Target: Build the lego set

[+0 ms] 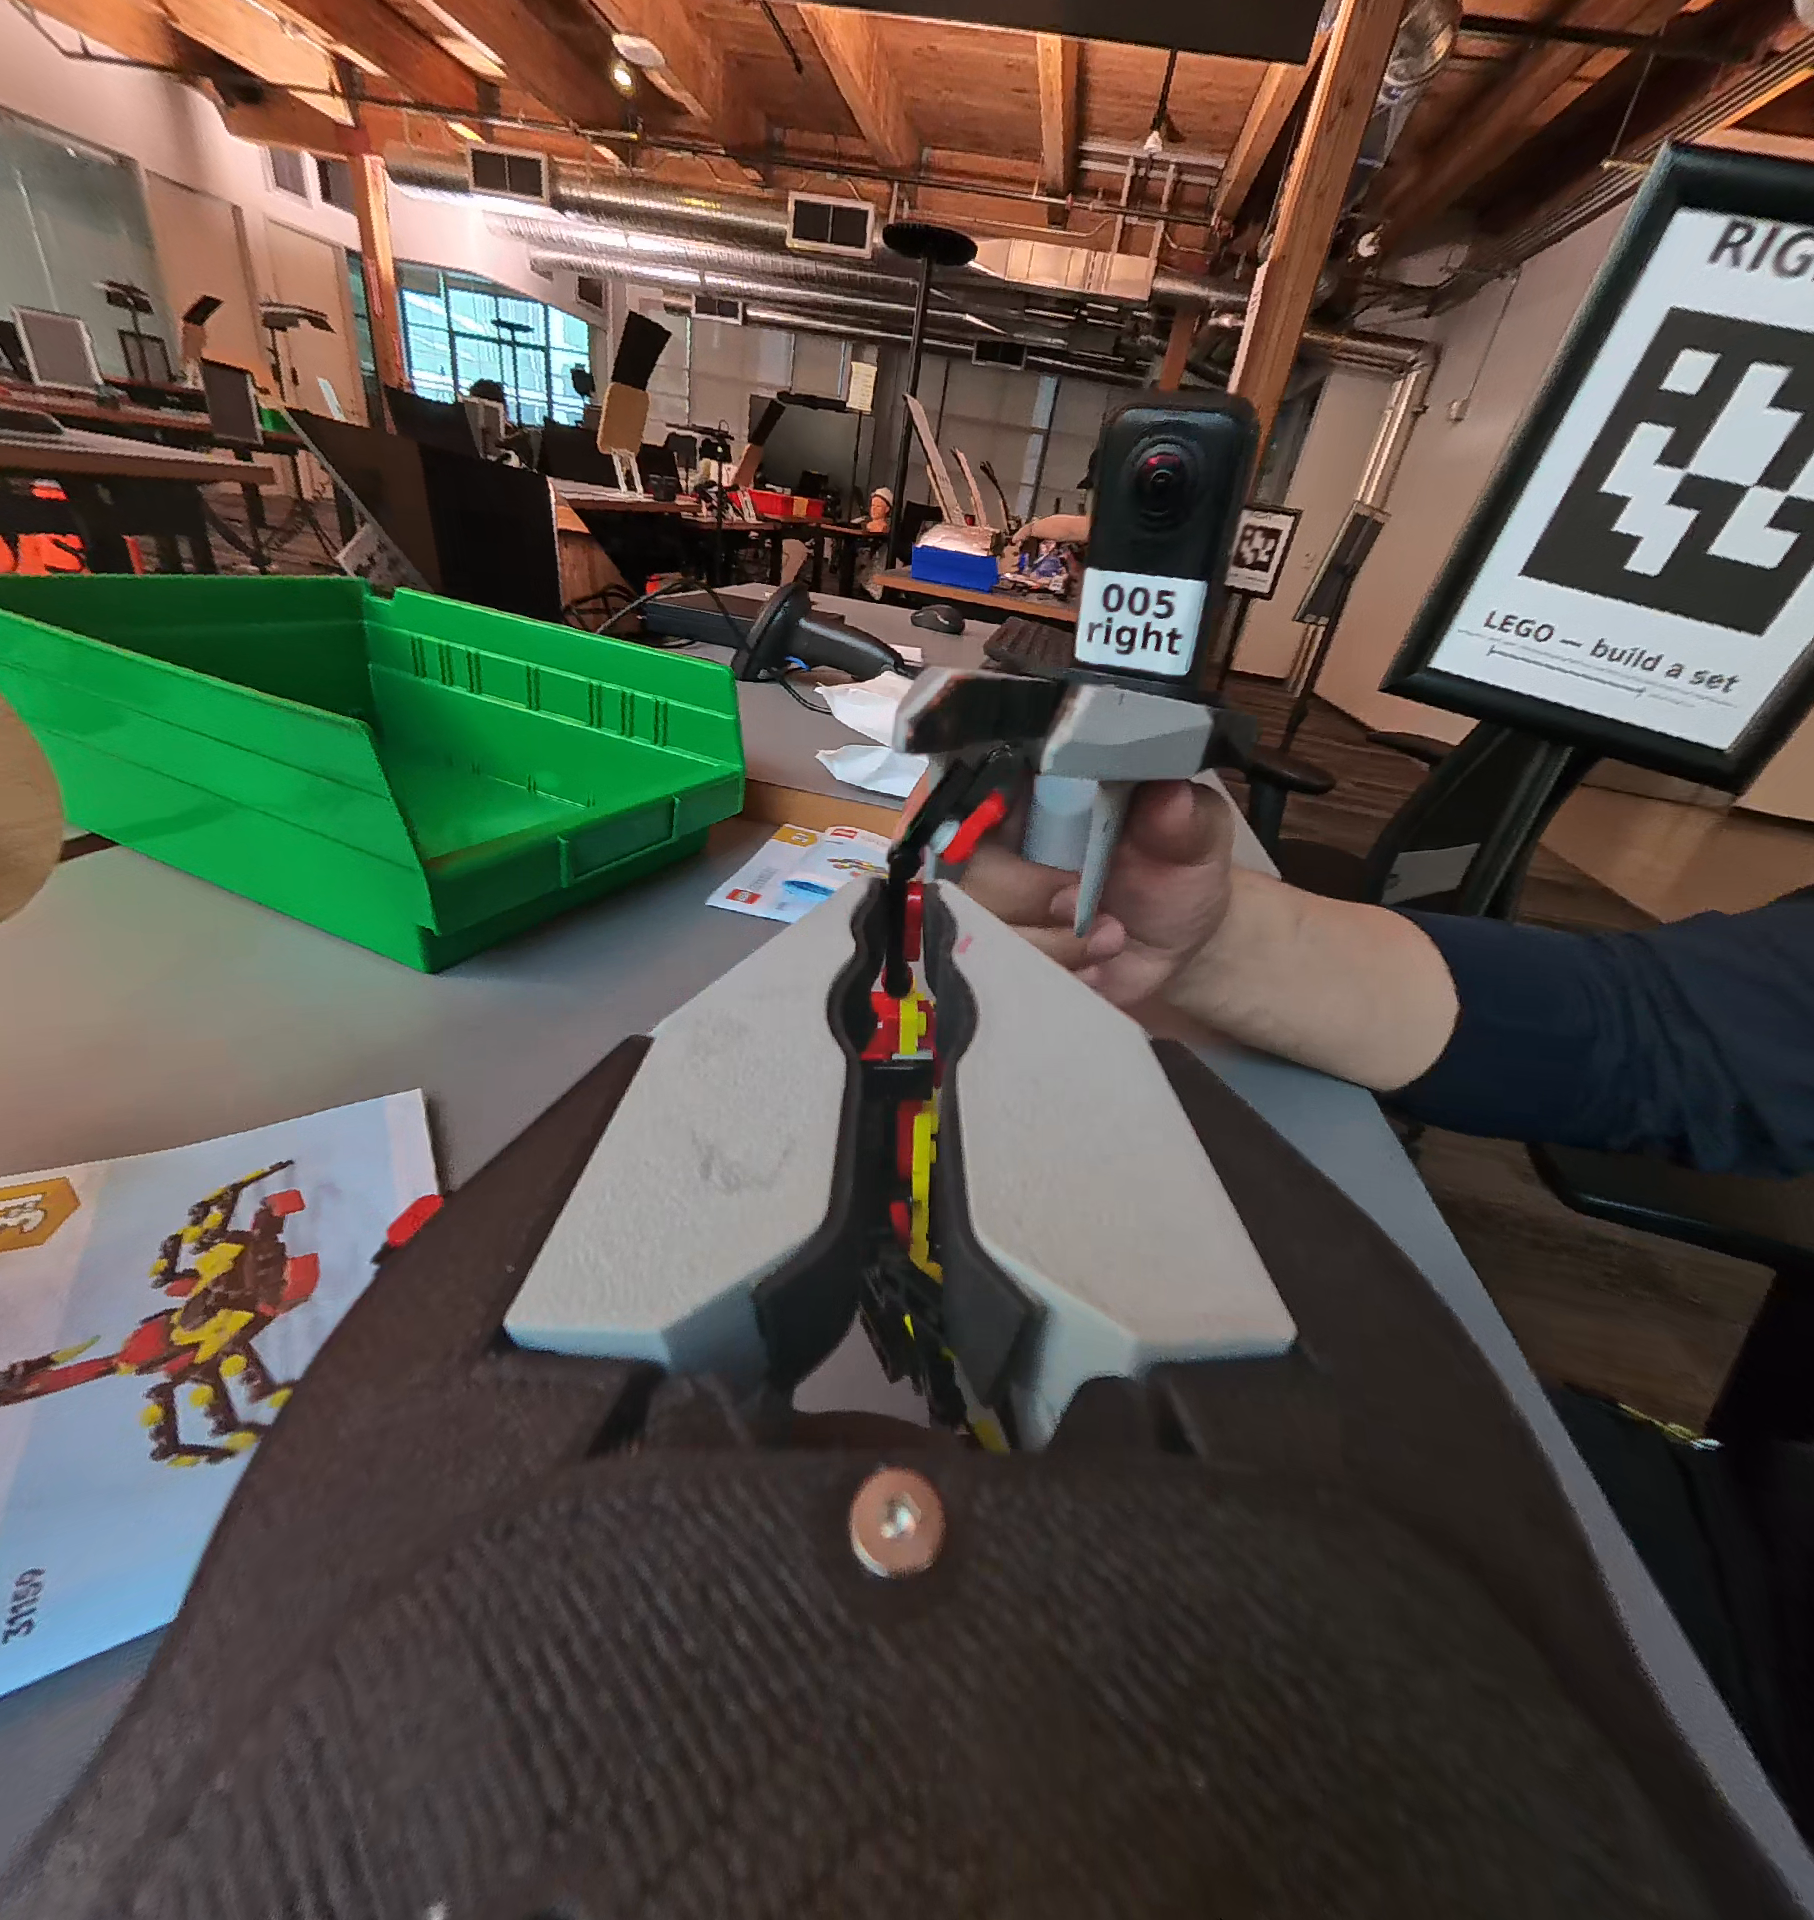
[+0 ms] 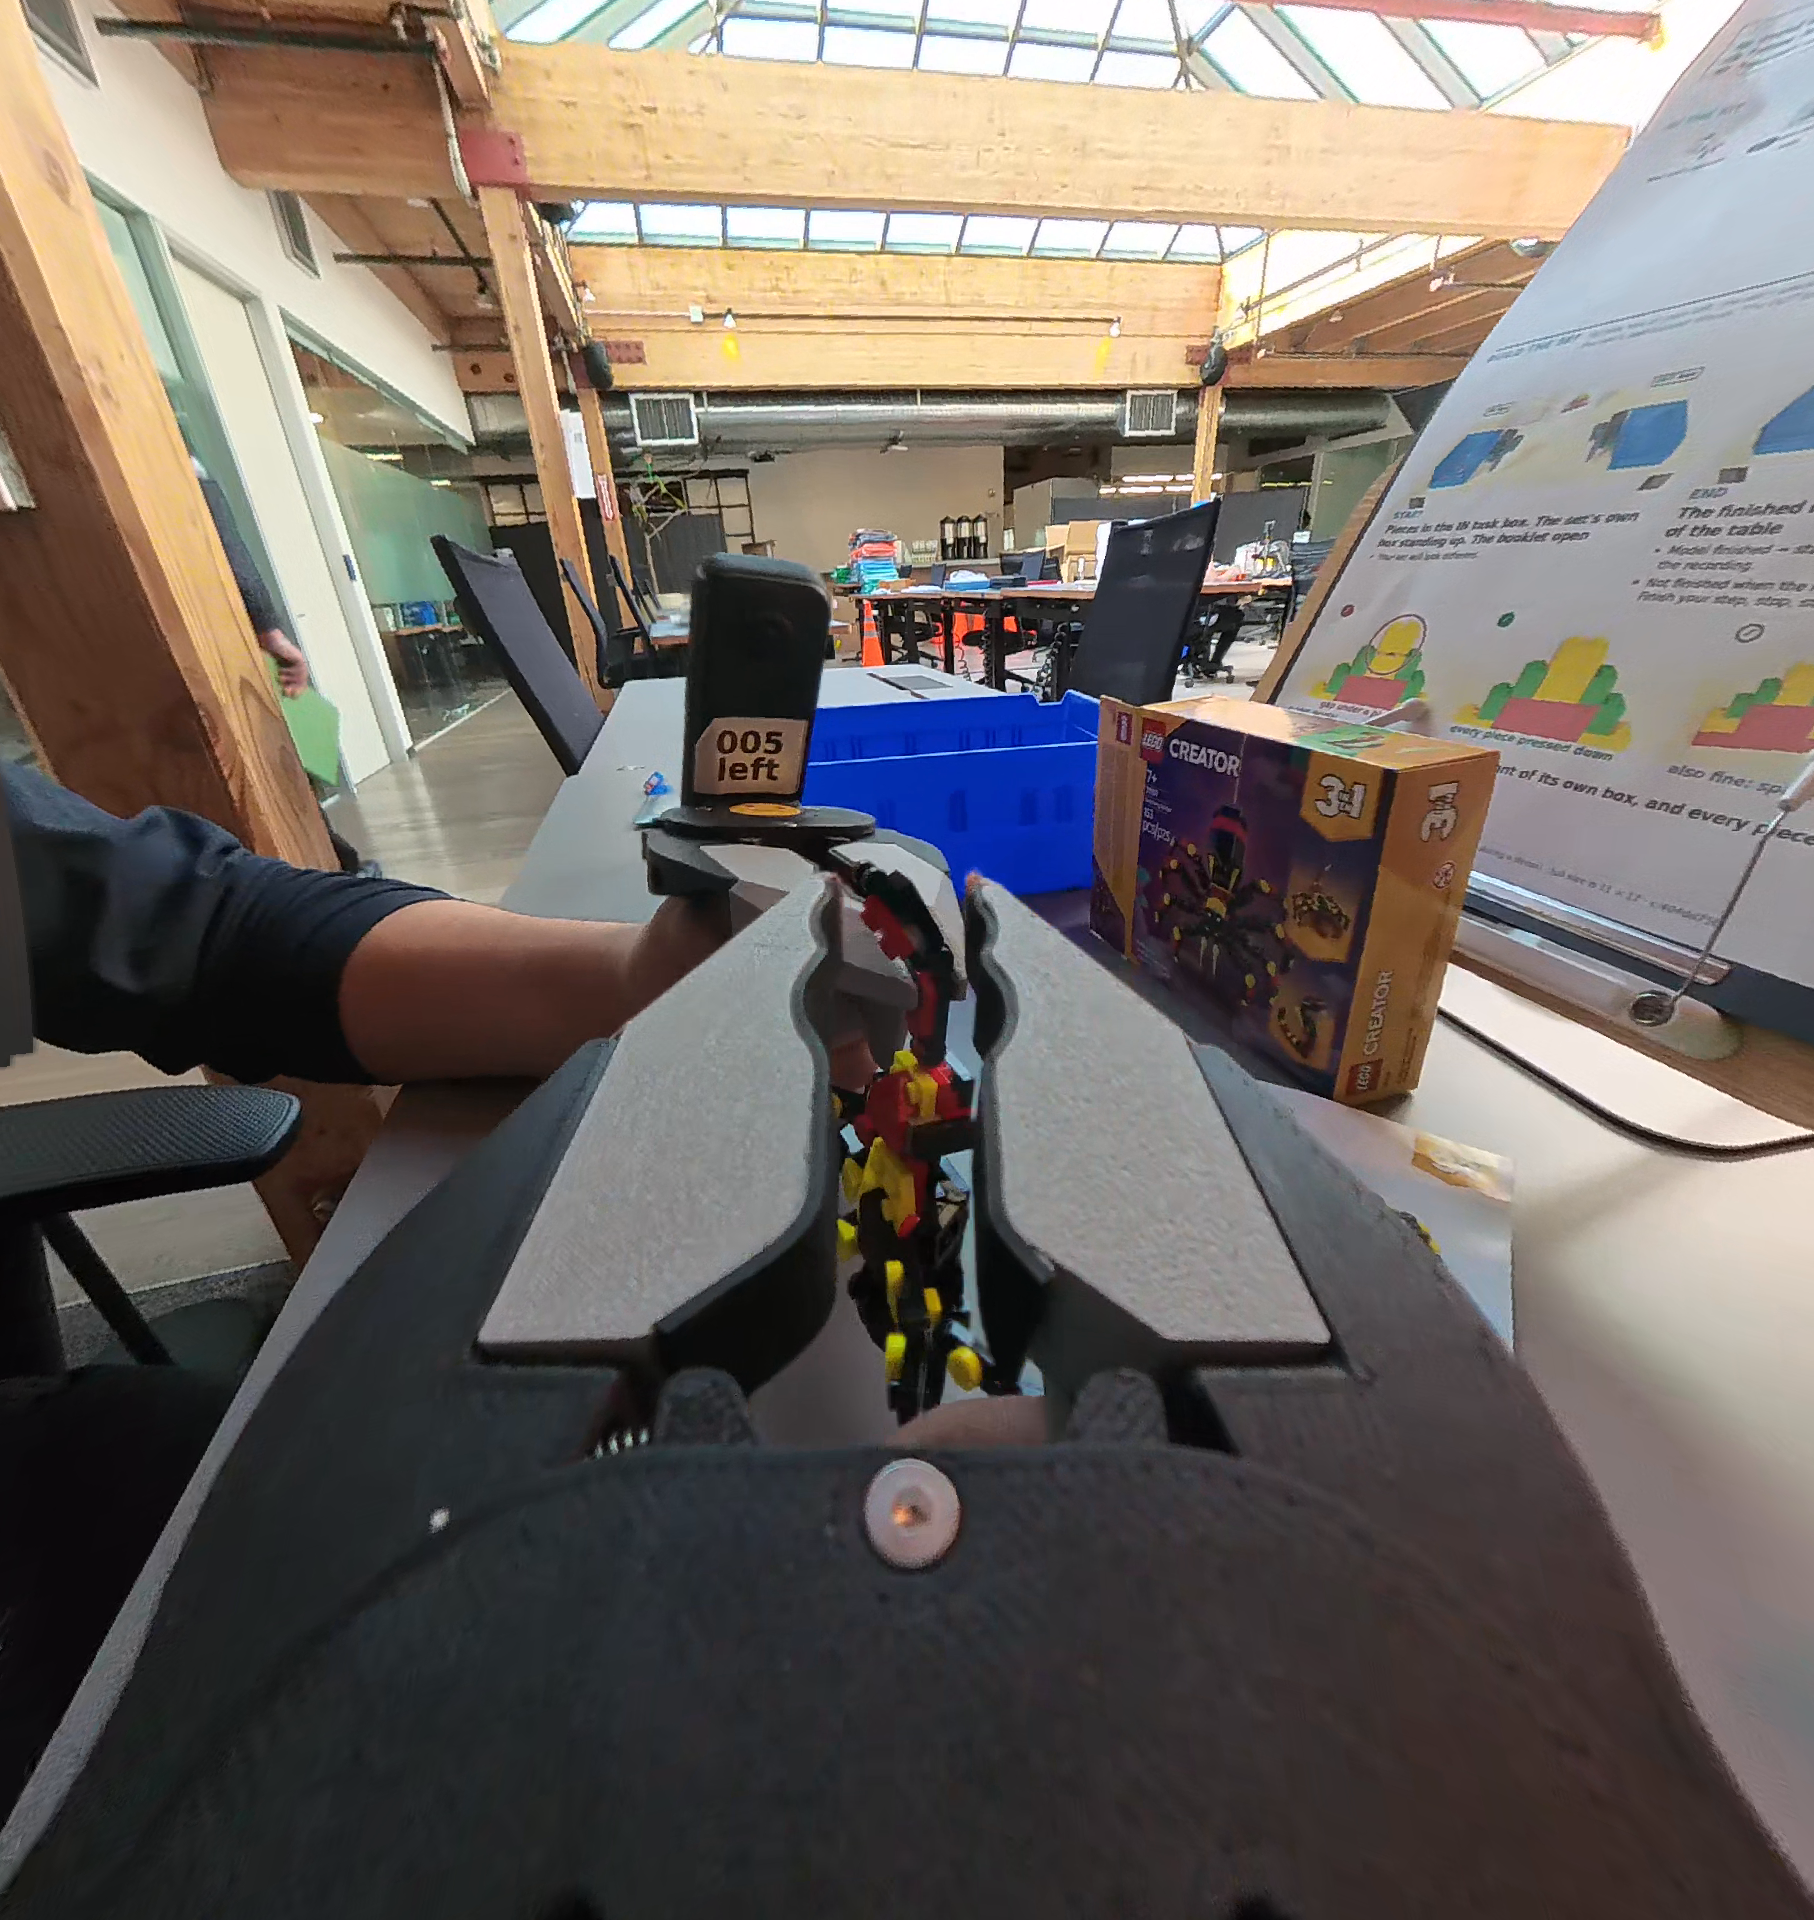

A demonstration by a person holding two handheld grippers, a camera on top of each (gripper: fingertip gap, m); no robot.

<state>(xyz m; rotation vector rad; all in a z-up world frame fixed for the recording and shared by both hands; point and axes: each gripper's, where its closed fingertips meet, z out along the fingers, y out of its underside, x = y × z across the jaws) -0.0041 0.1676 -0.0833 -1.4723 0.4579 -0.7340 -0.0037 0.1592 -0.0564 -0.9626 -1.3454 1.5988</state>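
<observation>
Left of the red, yellow and black brick model (image 1: 908, 1039), a green plastic bin (image 1: 383, 758) and an instruction booklet (image 1: 103, 1351) on the grey tabletop (image 1: 259, 997). At centre, model raised above the tabletop, clamped between the closed fingers (image 1: 737, 1091) of the left gripper (image 1: 908, 914). Directly opposite, right gripper (image 2: 903, 904) with fingers (image 2: 1090, 1122) parted around the model's black-and-red limb, contact unclear. Right of the model, a blue bin (image 2: 965, 779), then the printed set box (image 2: 1287, 894).
</observation>
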